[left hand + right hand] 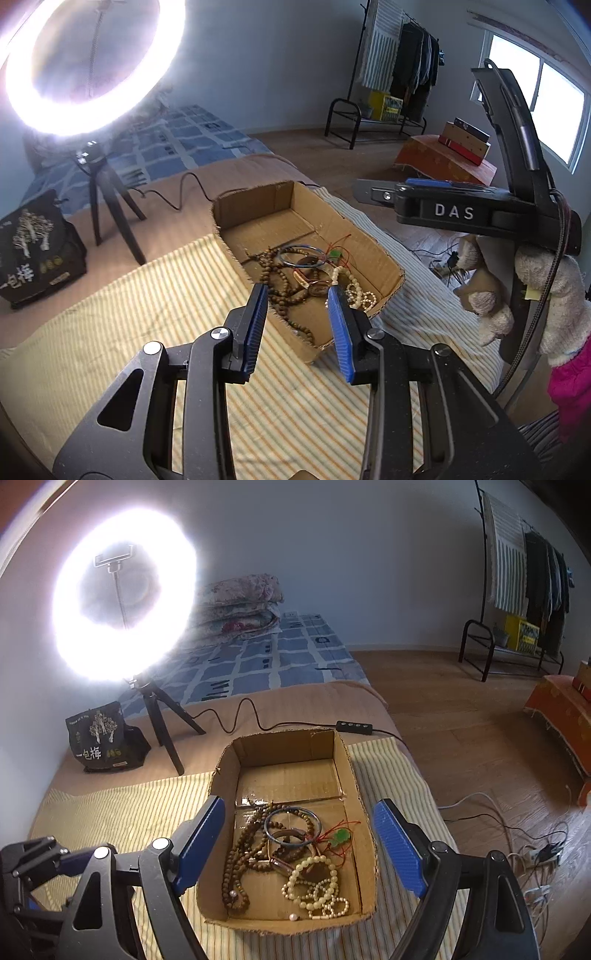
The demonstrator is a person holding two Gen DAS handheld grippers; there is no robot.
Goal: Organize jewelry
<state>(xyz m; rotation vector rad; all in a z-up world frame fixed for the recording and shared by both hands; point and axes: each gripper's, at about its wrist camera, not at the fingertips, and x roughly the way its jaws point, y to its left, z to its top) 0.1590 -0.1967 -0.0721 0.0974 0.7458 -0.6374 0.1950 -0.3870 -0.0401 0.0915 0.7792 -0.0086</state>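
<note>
An open cardboard box [354, 775] lies on a striped cloth and holds a heap of jewelry. In it are brown wooden bead strands [240, 849], a pearl strand [317, 882], a blue bangle [291, 827] and a green pendant on red cord [340, 836]. My right gripper [301, 803] hangs above the box, open wide, nothing between its blue pads. My left gripper [297, 293] hovers over the near end of the box [258, 199], partly open and empty, with the wooden beads [284, 291] and pearls [354, 291] below it. A gloved hand [554, 295] holds the right gripper [369, 191] at the upper right.
A bright ring light [125, 594] on a black tripod [166, 723] stands behind the box, with a black printed bag [103, 738] beside it. Its cable and remote [354, 726] run along the box's far side. The bed edge drops to a wooden floor with cables [517, 849] on the right.
</note>
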